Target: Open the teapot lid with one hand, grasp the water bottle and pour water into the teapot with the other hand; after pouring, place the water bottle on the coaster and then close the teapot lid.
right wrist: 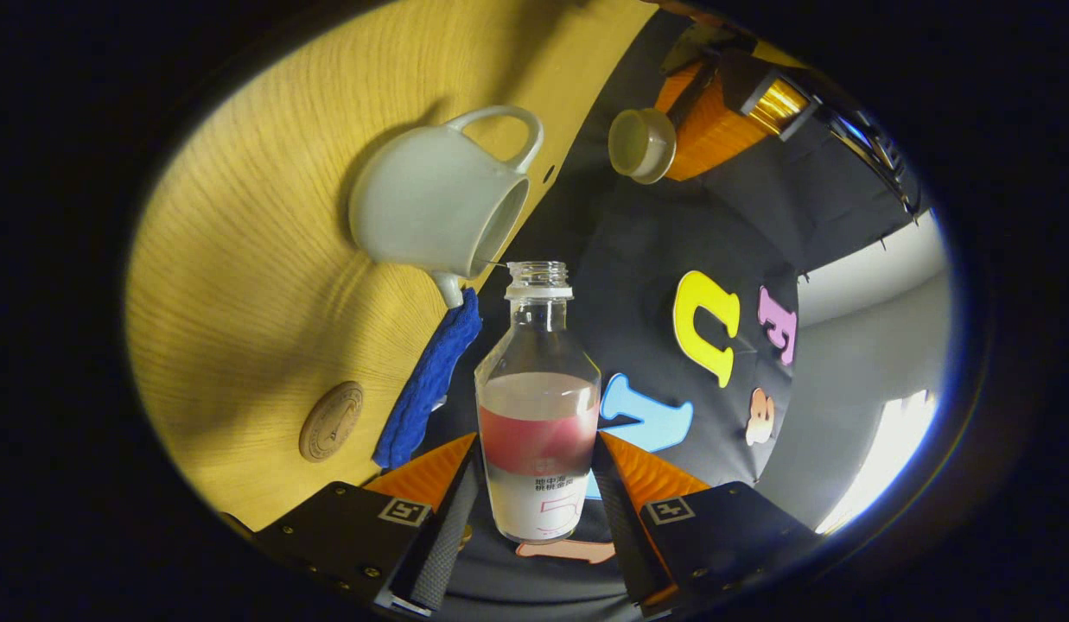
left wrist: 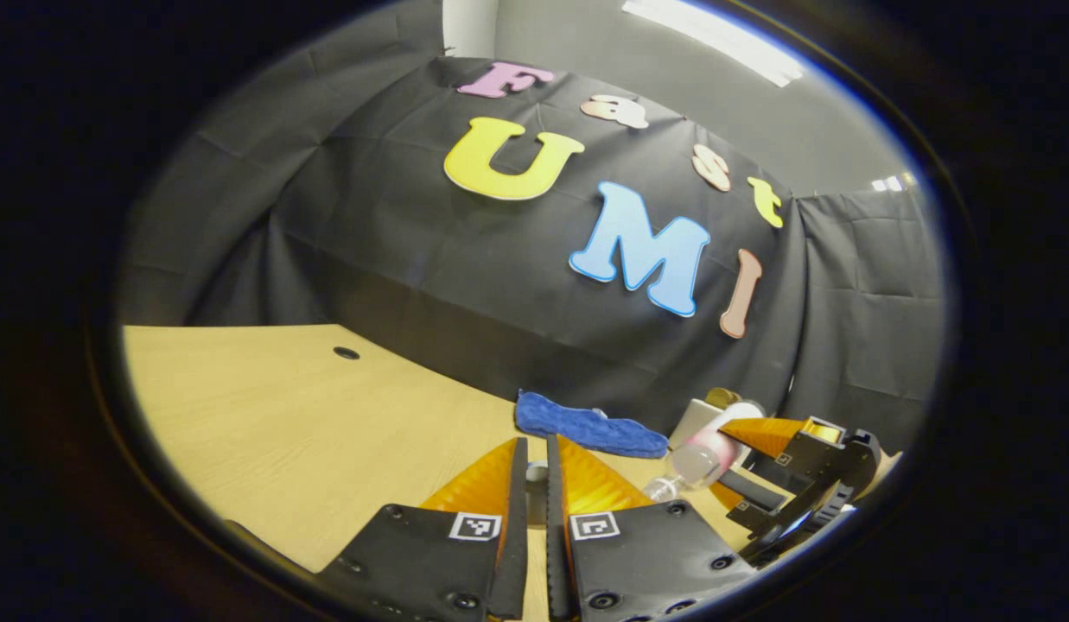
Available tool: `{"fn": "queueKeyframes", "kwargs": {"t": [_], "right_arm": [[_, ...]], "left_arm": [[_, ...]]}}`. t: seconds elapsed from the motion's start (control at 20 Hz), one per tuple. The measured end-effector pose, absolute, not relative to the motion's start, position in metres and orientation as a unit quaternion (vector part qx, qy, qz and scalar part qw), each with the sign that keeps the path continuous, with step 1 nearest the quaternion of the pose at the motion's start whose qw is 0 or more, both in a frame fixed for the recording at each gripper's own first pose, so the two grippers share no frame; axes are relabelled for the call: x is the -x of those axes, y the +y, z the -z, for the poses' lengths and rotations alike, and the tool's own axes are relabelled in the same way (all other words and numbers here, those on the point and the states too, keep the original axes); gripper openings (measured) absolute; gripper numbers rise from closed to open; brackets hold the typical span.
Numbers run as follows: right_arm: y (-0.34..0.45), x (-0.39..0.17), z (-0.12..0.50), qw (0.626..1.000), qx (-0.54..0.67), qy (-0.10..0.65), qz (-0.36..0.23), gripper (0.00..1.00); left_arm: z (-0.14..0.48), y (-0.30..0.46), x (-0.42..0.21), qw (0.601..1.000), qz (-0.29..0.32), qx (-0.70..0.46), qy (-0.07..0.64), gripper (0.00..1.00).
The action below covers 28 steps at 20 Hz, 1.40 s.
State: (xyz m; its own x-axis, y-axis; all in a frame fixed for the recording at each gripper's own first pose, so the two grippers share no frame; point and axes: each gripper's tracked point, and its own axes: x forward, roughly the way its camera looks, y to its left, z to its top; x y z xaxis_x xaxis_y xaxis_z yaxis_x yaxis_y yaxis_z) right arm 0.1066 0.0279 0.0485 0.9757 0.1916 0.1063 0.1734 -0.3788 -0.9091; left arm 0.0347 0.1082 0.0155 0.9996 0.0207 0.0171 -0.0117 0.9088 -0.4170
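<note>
— So what was in the water bottle (right wrist: pixel 538 406) at that point?

— Clear liquid up to about the shoulder, with the neck bare and the cap off. The right gripper (right wrist: pixel 536 484) had it clamped, one finger pressing each side of the labelled lower body, and the bottle was tipped on its side so its open mouth sat just beside the rim of the teapot (right wrist: pixel 435 212).

— And the teapot itself?

— White, standing on the wooden table (right wrist: pixel 240 285) with its lid off. Its opening faced the bottle's mouth; how much it held could not be told from the right gripper view.

— Where was the lid?

— The teapot lid (right wrist: pixel 642 144) was beyond the teapot, away from the table, held up by the left gripper (right wrist: pixel 672 142), seen far off in the right gripper view. In the left gripper view, that gripper's fingers (left wrist: pixel 510 479) stood nearly together, with something small and pale pinched between them.

— Anything else near the teapot?

— A blue cloth (right wrist: pixel 426 380) lay just beside the spout, and the round coaster (right wrist: pixel 331 422) lay on the table beyond that cloth, apart from the teapot. The left gripper view showed the same cloth (left wrist: pixel 590 425) with the tilted bottle (left wrist: pixel 703 458) near it.
</note>
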Motion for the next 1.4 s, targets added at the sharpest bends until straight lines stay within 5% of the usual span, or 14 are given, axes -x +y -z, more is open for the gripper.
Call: {"fn": "queueKeyframes", "kwargs": {"t": [0.35,0.95,1.4], "right_arm": [[-0.007,-0.117,-0.038,0.722,0.691,-0.032,-0.013,0.75],[-0.014,-0.130,-0.021,0.894,0.446,0.028,-0.028,0.76],[-0.024,-0.149,-0.014,0.977,0.204,0.051,-0.032,0.76]], "left_arm": [[-0.014,0.103,-0.036,0.979,-0.007,0.203,-0.003,0.16],[-0.008,0.091,-0.041,0.985,0.000,0.173,0.010,0.16],[-0.006,0.080,-0.043,0.988,0.011,0.156,0.016,0.16]]}}
